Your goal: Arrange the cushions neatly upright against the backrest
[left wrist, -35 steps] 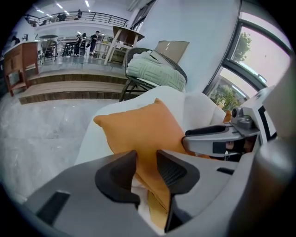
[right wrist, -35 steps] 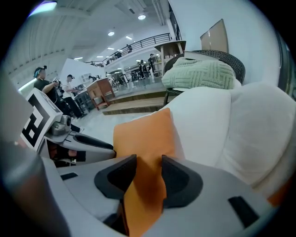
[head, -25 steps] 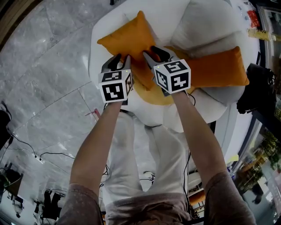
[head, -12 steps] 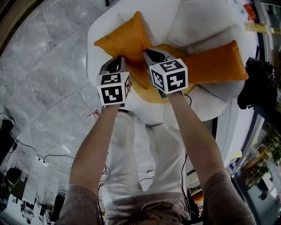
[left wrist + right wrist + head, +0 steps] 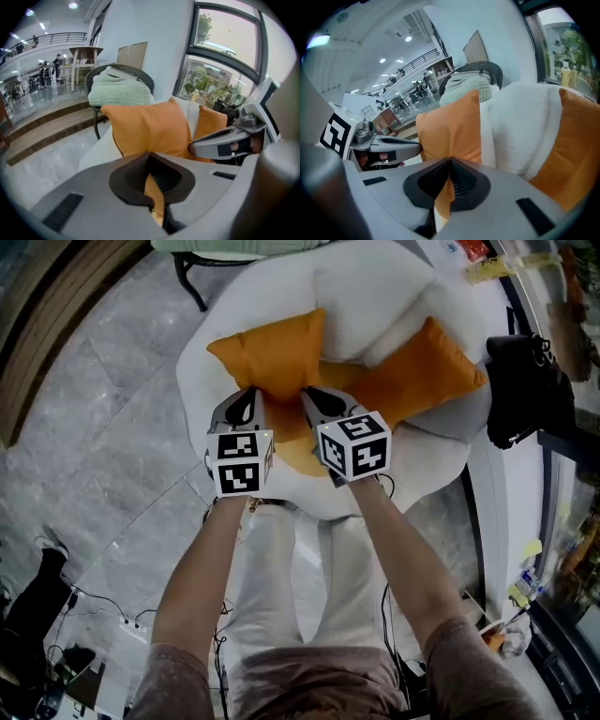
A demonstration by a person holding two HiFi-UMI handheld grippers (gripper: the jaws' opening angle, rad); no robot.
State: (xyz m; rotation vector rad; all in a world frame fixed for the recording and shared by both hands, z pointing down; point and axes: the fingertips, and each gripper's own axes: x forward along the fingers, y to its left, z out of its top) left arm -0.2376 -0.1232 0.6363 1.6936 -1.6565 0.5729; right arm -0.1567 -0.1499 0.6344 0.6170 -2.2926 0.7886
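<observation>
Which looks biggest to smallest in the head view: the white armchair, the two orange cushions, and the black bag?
1. white armchair
2. orange cushion at the view's left and orange cushion by the bag: about alike, so not ranked
3. black bag

Person: wearing a mauve-brown short-sleeved top (image 5: pixel 309 688) and pale trousers (image 5: pixel 267 577). Tools: left gripper (image 5: pixel 246 401) and right gripper (image 5: pixel 315 396), showing grey moulded shells and black ribbed pads (image 5: pixel 162 180), each carrying a white cube (image 5: pixel 240 463) bearing black square markers; a thin dark cable (image 5: pixel 385 486) trailing beneath the right one.
</observation>
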